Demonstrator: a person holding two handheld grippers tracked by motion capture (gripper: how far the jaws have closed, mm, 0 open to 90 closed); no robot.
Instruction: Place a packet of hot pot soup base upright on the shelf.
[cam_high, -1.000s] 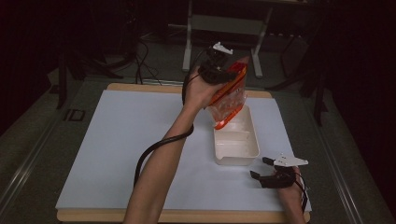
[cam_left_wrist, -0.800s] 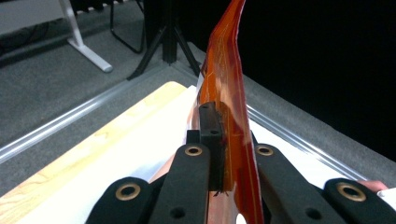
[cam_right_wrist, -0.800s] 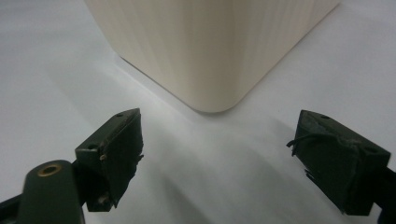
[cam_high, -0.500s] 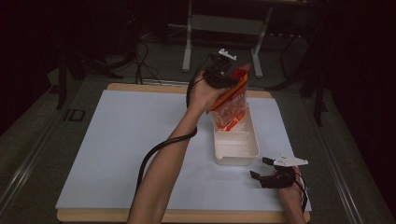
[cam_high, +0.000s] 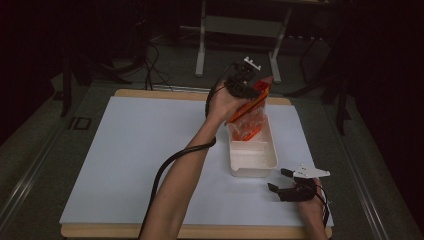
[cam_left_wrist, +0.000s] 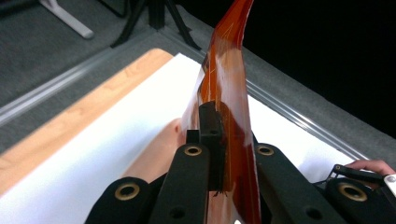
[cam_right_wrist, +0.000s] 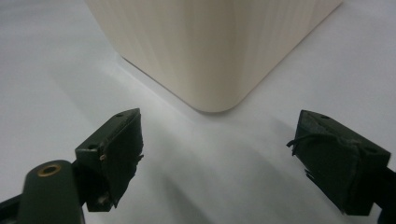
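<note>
An orange see-through bag (cam_high: 250, 112) hangs tilted over the far end of a cream plastic tub (cam_high: 252, 156), its lower end reaching into the tub. My left gripper (cam_high: 244, 84) is shut on the bag's upper edge, raised above the table's far side. In the left gripper view the orange bag (cam_left_wrist: 231, 93) runs up between the closed jaws. My right gripper (cam_high: 278, 181) stands open on the white mat just right of the tub's near corner. In the right gripper view the tub's corner (cam_right_wrist: 215, 51) sits ahead of the open right gripper (cam_right_wrist: 219, 163), apart from both fingers.
A white mat (cam_high: 140, 150) covers a wooden tabletop (cam_high: 150, 93) whose edges show at the front and back. A metal stand (cam_high: 240, 30) and cables lie on the dark floor beyond. The left gripper's cable (cam_high: 170, 165) trails along the forearm.
The left gripper has carried the bag a little farther back and right, tipping it more steeply over the tub. The right gripper has stayed where it was.
</note>
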